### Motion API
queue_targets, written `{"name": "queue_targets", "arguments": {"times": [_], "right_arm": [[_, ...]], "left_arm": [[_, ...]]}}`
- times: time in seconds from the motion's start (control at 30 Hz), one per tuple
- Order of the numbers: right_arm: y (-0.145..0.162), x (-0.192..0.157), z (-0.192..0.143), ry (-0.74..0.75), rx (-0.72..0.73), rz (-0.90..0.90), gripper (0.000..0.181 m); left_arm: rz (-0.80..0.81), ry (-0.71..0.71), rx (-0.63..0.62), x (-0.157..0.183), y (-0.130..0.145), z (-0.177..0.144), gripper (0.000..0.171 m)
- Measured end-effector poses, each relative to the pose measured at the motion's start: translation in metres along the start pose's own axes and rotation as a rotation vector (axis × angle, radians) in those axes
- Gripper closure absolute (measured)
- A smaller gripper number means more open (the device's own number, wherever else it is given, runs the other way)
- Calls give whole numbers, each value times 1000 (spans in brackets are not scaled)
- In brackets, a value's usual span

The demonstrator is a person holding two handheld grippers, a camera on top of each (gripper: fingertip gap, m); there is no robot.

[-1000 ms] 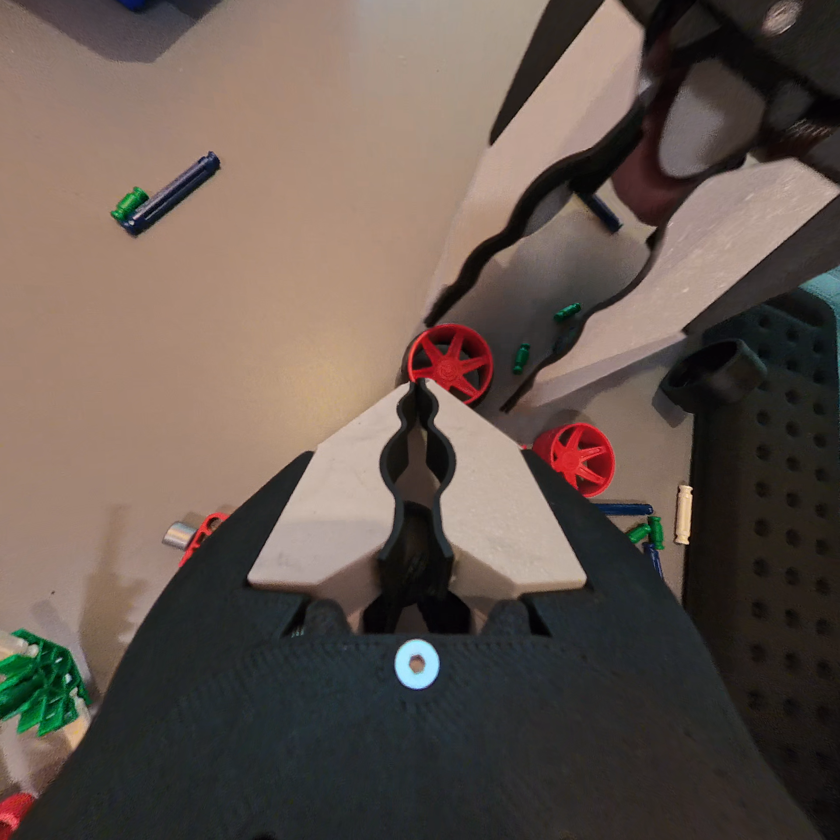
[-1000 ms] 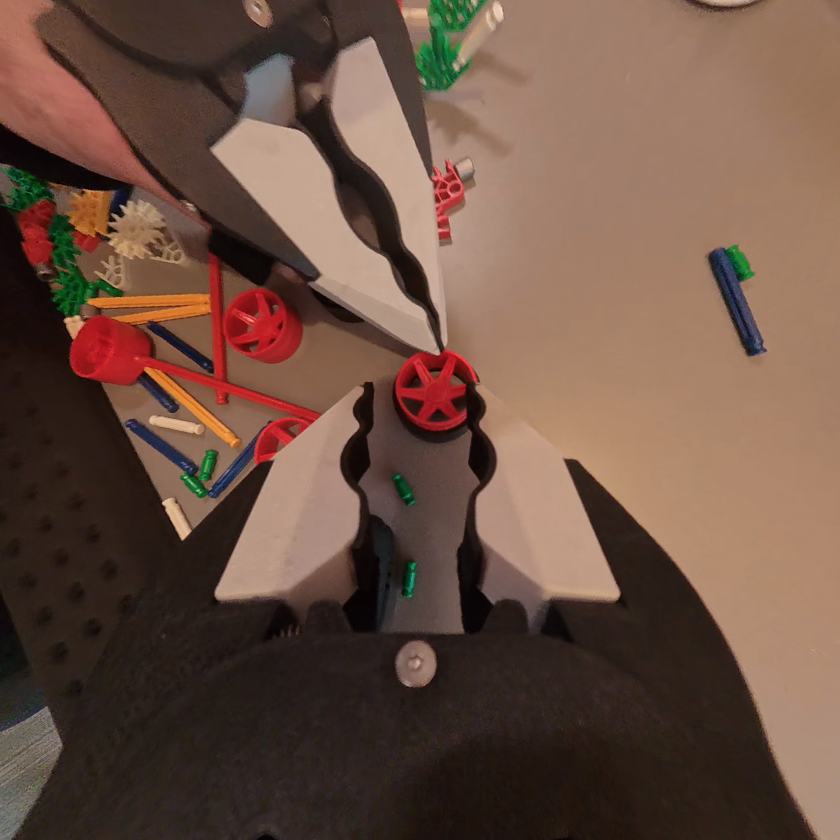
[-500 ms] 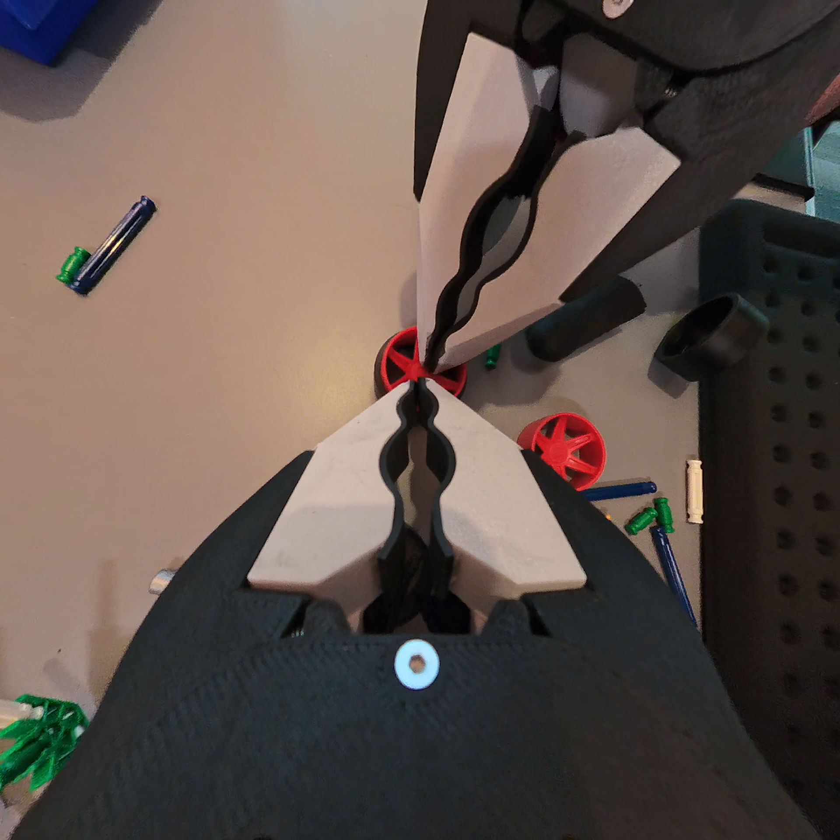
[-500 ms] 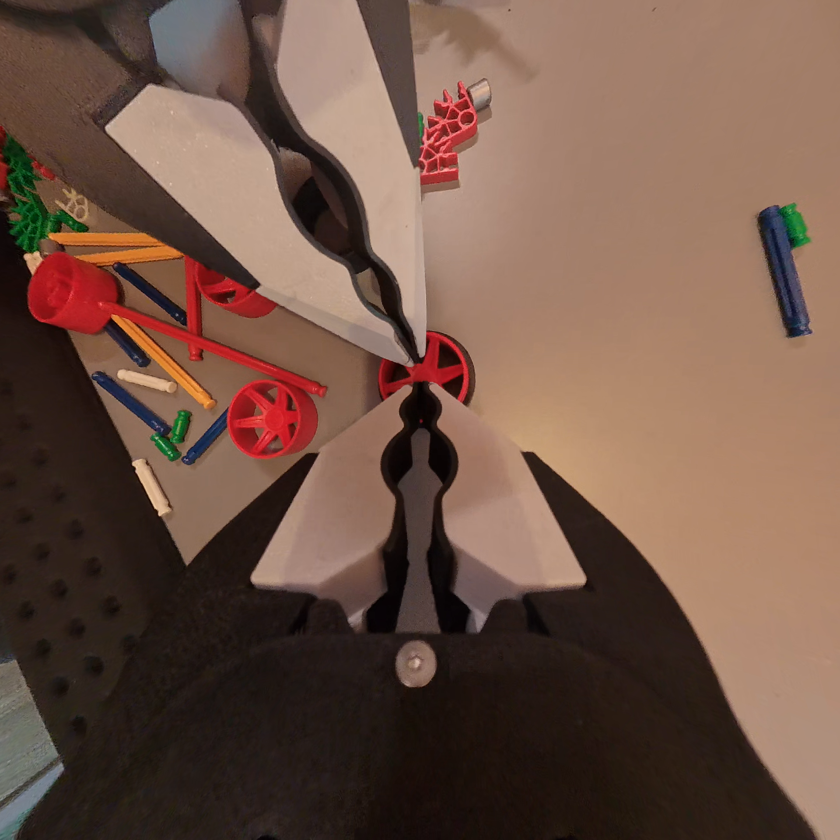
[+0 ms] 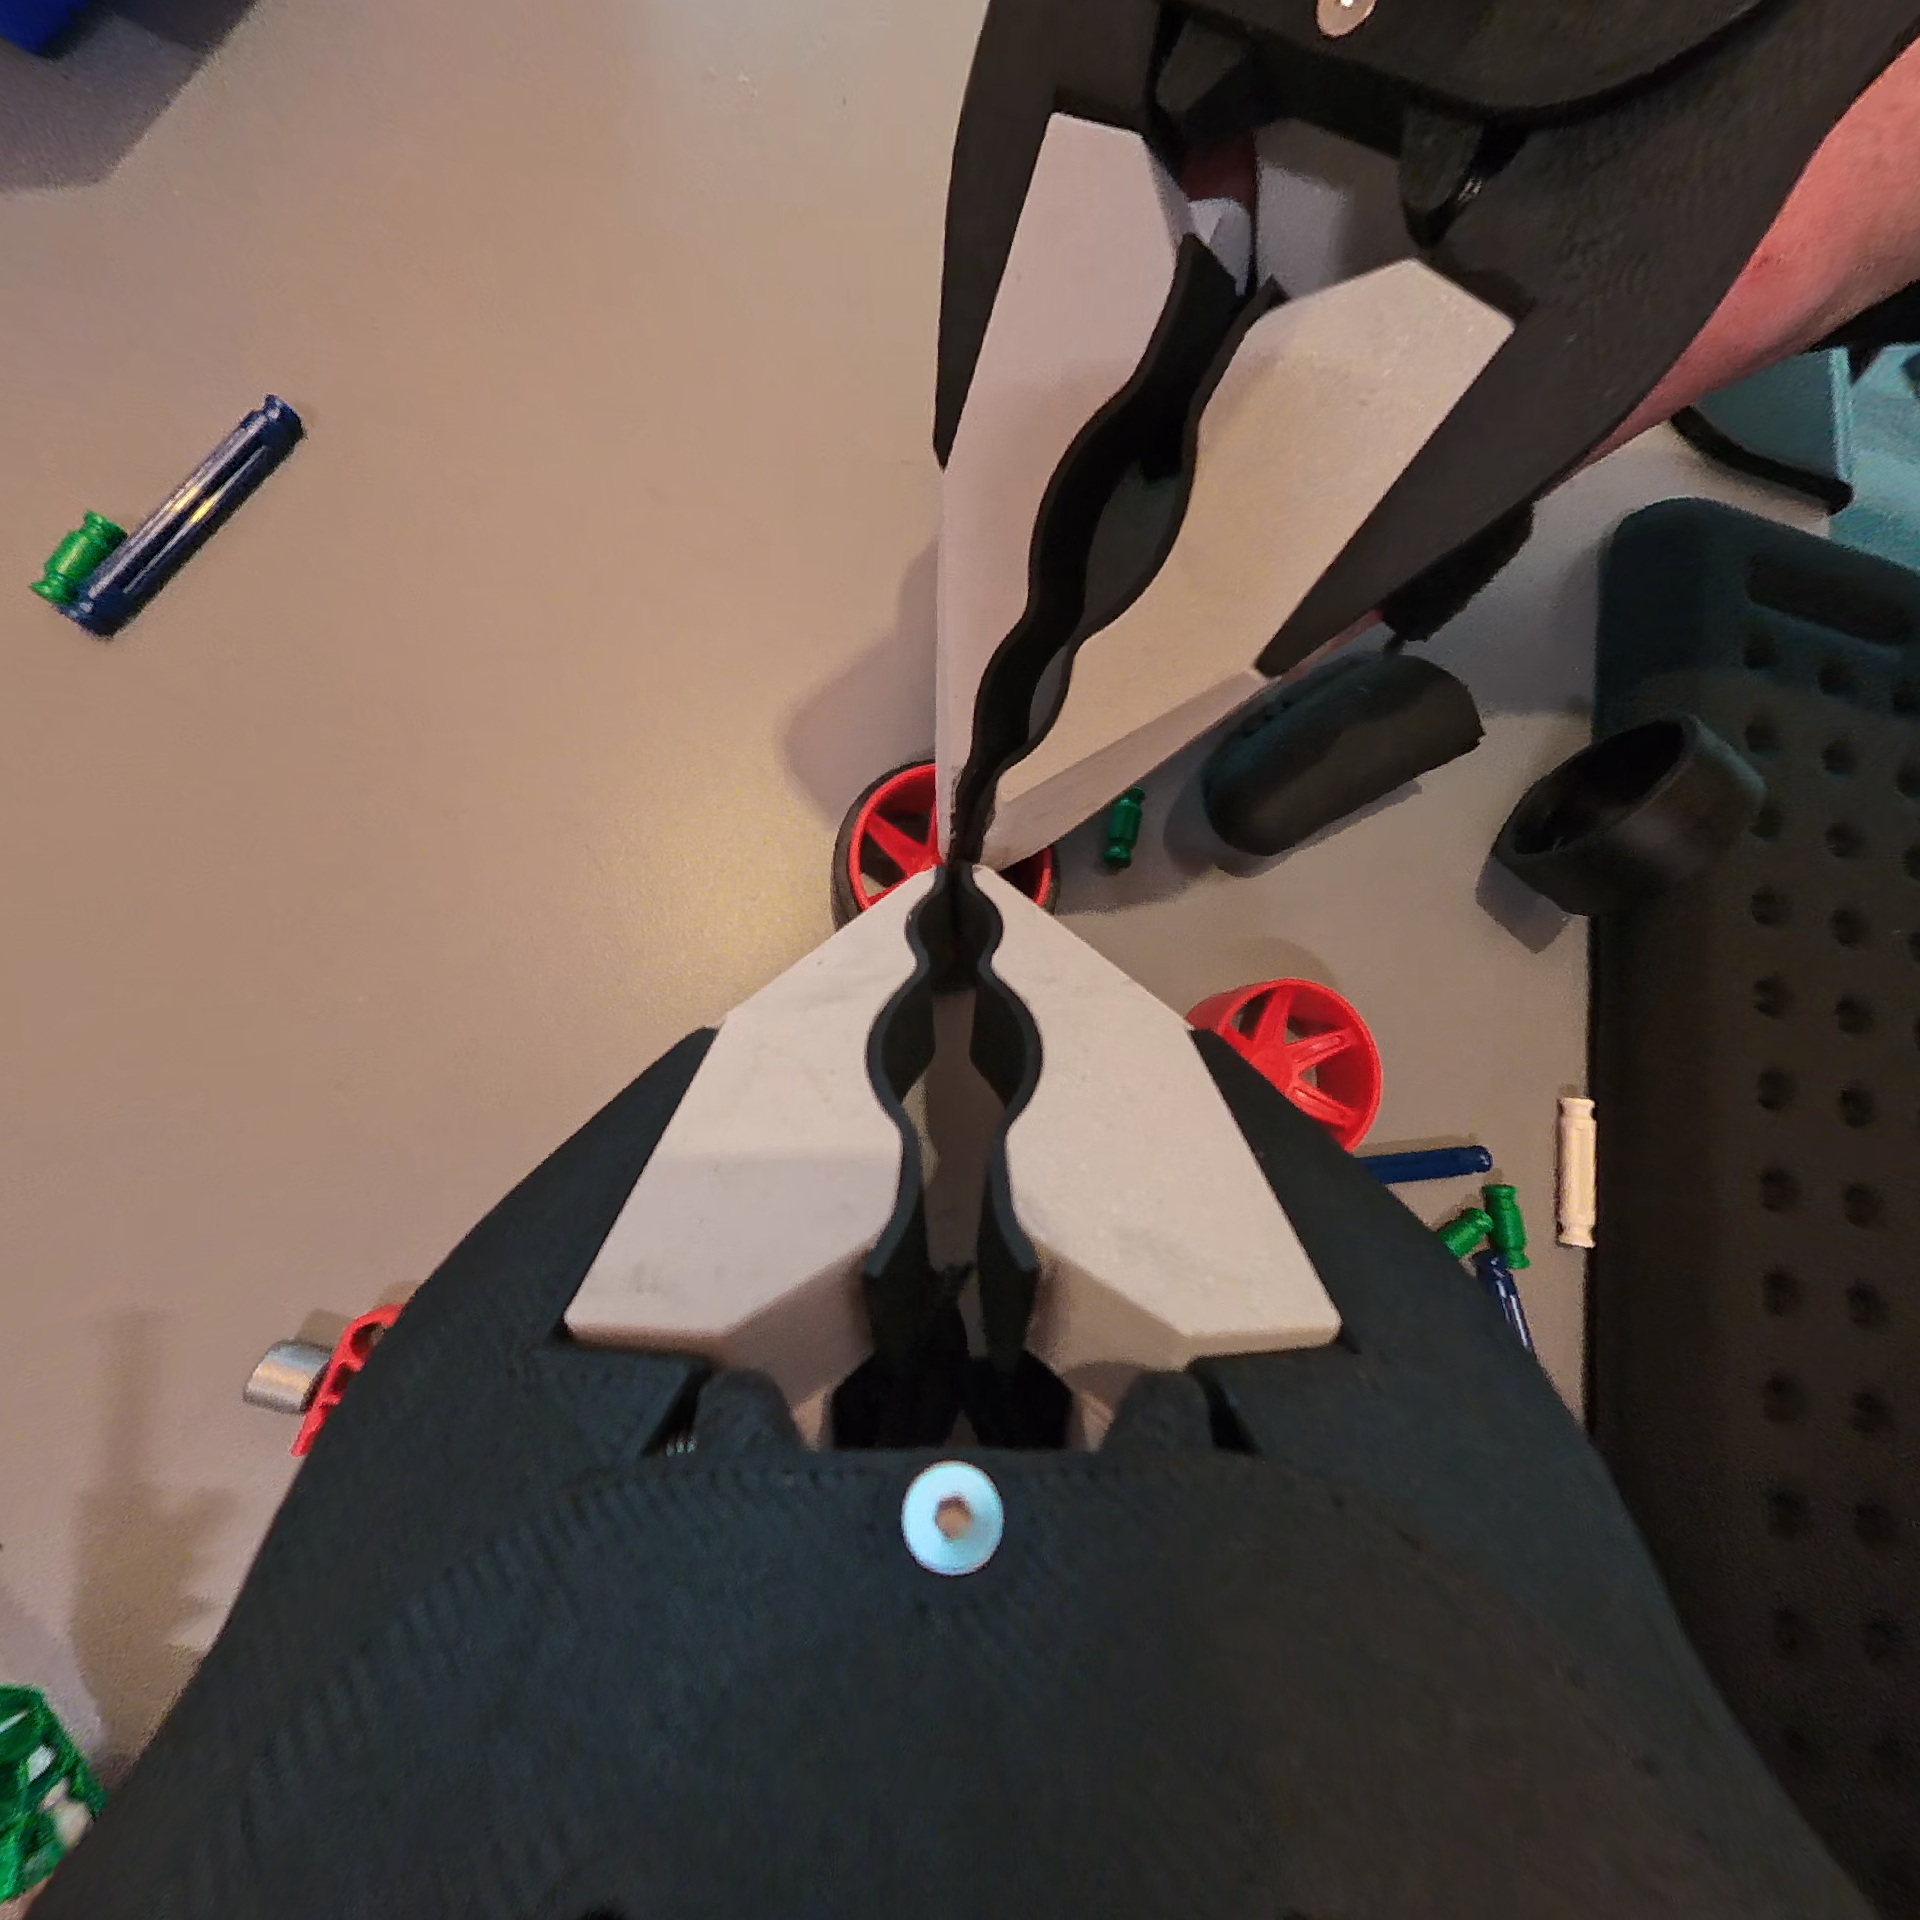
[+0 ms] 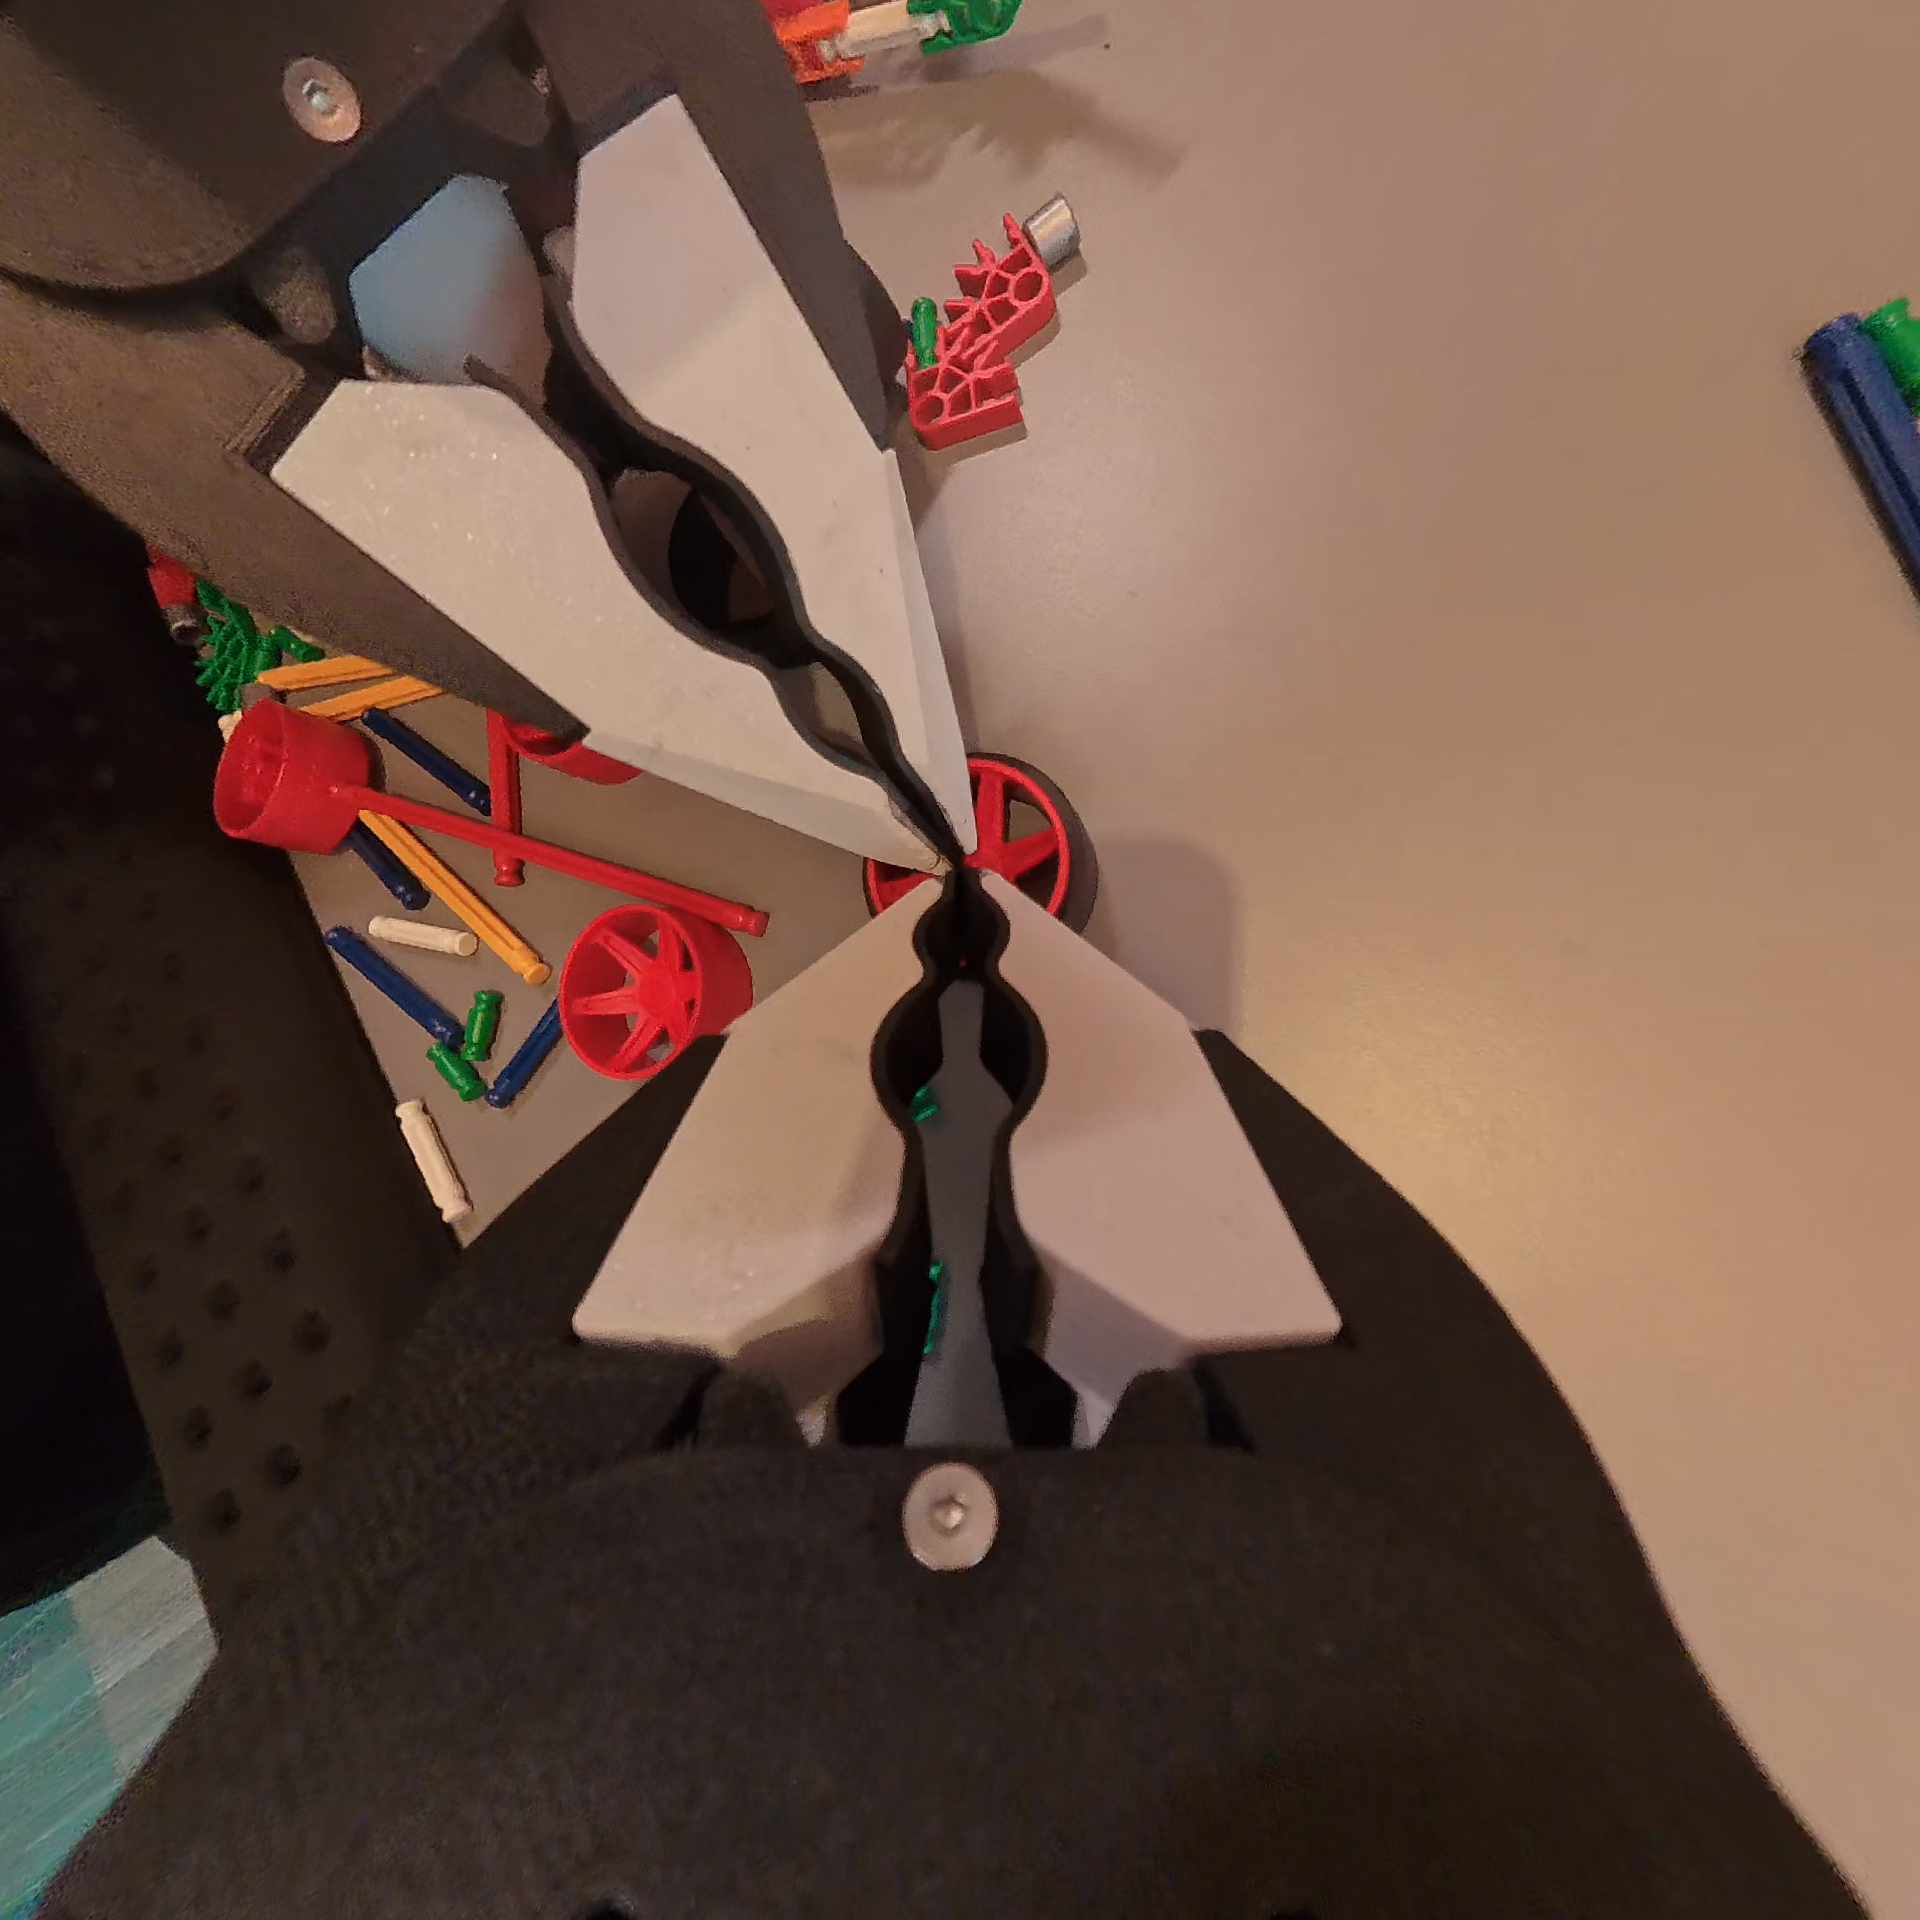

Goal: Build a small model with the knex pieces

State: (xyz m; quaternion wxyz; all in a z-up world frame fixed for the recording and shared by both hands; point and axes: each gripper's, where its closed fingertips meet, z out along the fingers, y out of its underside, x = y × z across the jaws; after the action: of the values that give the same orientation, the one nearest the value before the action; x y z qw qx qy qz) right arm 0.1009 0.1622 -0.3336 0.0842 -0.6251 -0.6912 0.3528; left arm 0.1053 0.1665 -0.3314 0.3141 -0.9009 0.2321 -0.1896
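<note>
A red spoked wheel with a black tyre (image 5: 894,831) lies flat on the beige table; it also shows in the right wrist view (image 6: 1023,831). My left gripper (image 5: 956,883) is shut, its tips over the wheel's hub. My right gripper (image 6: 961,894) is shut too and comes in from the opposite side. The two grippers meet tip to tip over the hub, with the right one (image 5: 961,831) seen opposite in the left view and the left one (image 6: 930,847) in the right view. Whether either pinches a spoke is hidden.
A second red wheel (image 5: 1299,1049) and two loose black tyres (image 5: 1340,748) (image 5: 1621,821) lie near a black perforated mat (image 5: 1766,1143). A pile of rods (image 6: 447,904), a red connector (image 6: 977,353) and a blue rod with a green piece (image 5: 177,520) lie around. The tips of both grippers are at nearly the same place. The red connector (image 6: 977,353) is about 11 centimetres from both grippers' fingertips.
One second ago my right gripper was open with its fingers around the wheel; it has shut and now meets the left gripper's tips over the hub. The left gripper stayed shut.
</note>
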Motion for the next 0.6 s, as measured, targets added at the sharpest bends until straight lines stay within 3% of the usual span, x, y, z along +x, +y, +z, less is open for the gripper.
{"name": "queue_targets", "arguments": {"times": [0.07,0.17,0.27,0.37,0.47,0.6], "right_arm": [[-2,-6,-4,-9,-7,-5,181],[-14,-7,-18,58,11,-91,162],[-14,-3,-19,105,-46,-169,155],[-7,1,-12,144,-128,-231,160],[2,1,-5,152,-194,-267,181],[4,1,-2,147,-208,-275,181]], "left_arm": [[25,-12,8,1,-1,-3,171],[39,4,80,4,-13,-19,171],[175,-46,85,0,-17,-24,169],[277,-78,24,-2,-6,-18,171],[320,-95,-15,-4,2,-12,171],[385,-111,-41,0,3,-8,171]]}}
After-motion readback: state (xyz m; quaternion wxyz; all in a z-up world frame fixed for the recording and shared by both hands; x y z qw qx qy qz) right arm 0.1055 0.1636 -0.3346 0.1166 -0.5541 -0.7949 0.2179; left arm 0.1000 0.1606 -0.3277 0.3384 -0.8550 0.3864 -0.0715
